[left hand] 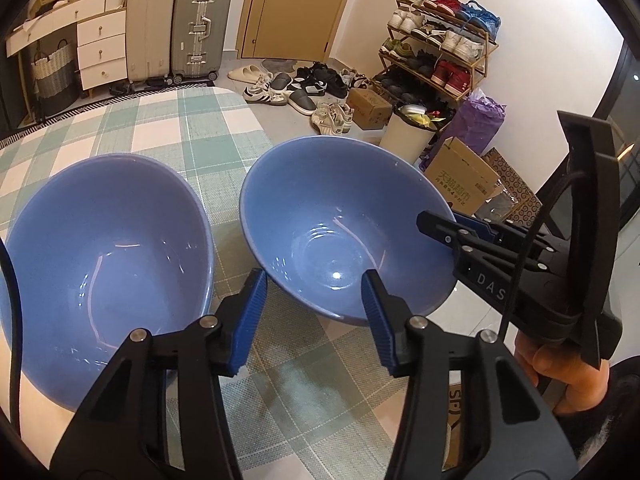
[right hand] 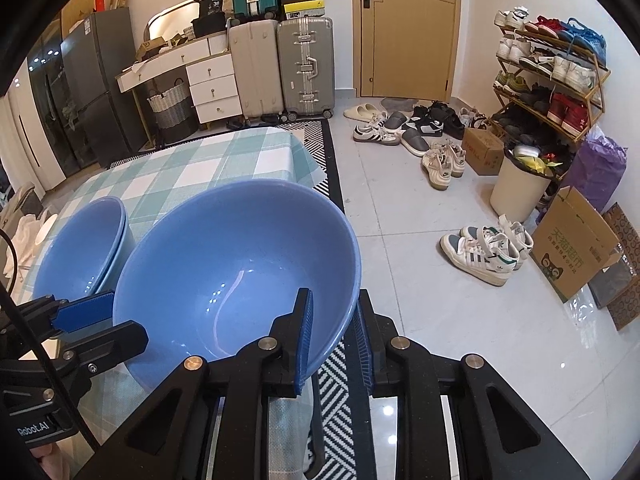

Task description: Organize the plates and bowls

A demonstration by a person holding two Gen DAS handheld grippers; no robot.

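Two blue bowls are over a green checked tablecloth [left hand: 168,128]. In the left wrist view, one blue bowl [left hand: 100,264] rests on the table at left. A second blue bowl [left hand: 336,228] sits at the table's right edge, tilted. My right gripper [right hand: 332,332] is shut on this bowl's [right hand: 240,264] right rim, one pad inside, one outside; it also shows in the left wrist view [left hand: 452,228]. My left gripper [left hand: 314,300] is open and empty just in front of the held bowl. In the right wrist view the other bowl [right hand: 84,248] appears to be two stacked.
Table edge drops to a tiled floor at right. Shoes [right hand: 400,132], a shoe rack [right hand: 552,80], a bin [right hand: 520,184] and cardboard boxes [right hand: 576,240] are on the floor. Suitcases [right hand: 304,64] and drawers [right hand: 212,88] stand behind the table.
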